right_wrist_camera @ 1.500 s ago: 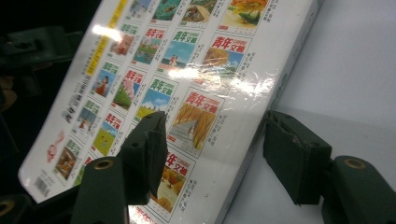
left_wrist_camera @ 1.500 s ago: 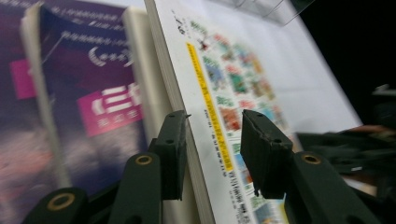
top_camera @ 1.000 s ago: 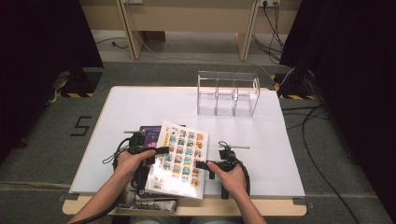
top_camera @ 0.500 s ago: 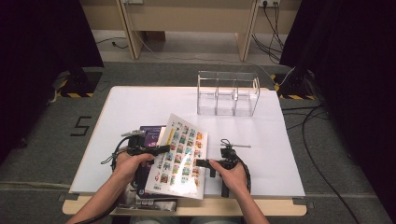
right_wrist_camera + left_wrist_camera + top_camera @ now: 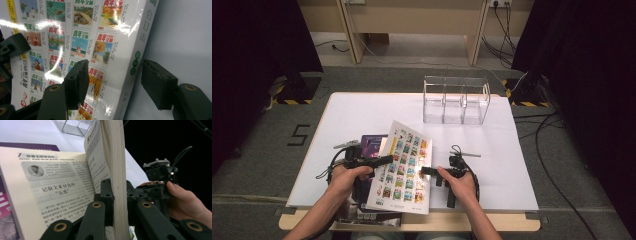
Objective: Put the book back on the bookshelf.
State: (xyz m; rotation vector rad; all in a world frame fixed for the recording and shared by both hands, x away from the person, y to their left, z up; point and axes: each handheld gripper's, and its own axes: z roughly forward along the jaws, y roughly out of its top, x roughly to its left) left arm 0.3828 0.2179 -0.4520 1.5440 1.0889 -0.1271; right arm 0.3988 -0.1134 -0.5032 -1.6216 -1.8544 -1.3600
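Clamping the book's (image 5: 404, 167) cover and front pages, the left gripper (image 5: 117, 202) has just closed its fingers; the right gripper (image 5: 112, 85) straddles its spine, open. "青年文摘" repeats across the back cover, at the table's (image 5: 362, 110) six o'clock edge.

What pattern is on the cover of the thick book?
The thick book's glossy white cover carries a grid of small colourful pictures, clearest in the right gripper view.

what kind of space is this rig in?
Likely a lab recording bay, not a home: a white table on grey carpet, black curtains on both sides, hazard-striped floor weights, and cables running to wall sockets.
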